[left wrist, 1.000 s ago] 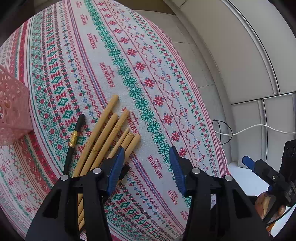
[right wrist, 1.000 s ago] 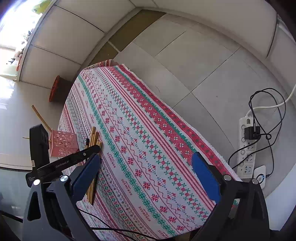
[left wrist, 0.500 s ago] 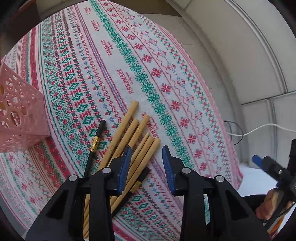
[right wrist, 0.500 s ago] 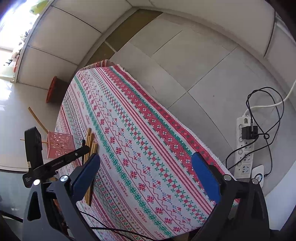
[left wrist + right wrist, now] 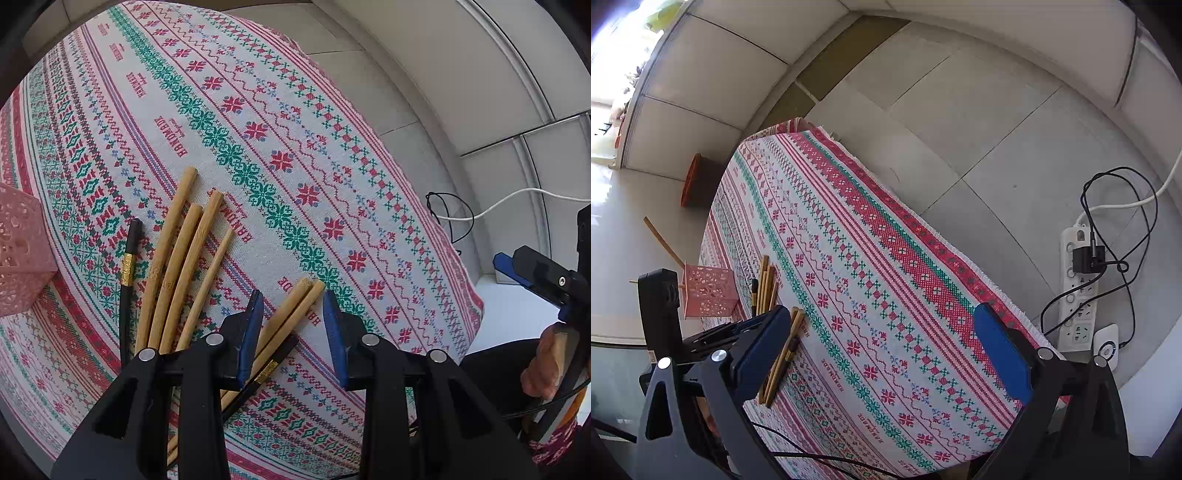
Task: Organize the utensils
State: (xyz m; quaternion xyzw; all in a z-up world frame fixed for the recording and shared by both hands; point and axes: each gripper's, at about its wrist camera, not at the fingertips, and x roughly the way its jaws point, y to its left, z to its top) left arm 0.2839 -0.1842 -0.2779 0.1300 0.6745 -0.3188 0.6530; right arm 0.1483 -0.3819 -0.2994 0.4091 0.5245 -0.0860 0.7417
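Note:
Several bamboo chopsticks [image 5: 177, 266] lie fanned on the patterned tablecloth [image 5: 258, 147], with a black chopstick [image 5: 127, 258] to their left. My left gripper [image 5: 293, 328] is open and straddles two bamboo chopsticks [image 5: 291, 310] and a second black one [image 5: 273, 362], which lie apart from the fan. The pink perforated basket [image 5: 18, 254] stands at the left edge and holds one stick in the right wrist view [image 5: 705, 291]. My right gripper [image 5: 882, 354] is wide open and empty, high above the table.
A power strip [image 5: 1078, 284] with cables lies on the floor right of the table. An orange-rimmed bin [image 5: 694, 181] stands on the floor beyond the far table end. The table's right edge [image 5: 424, 206] drops to the tiled floor.
My left gripper moved forward and narrowed around a pair of bamboo chopsticks, which now lie apart from the others. The right gripper stayed open and hardly moved.

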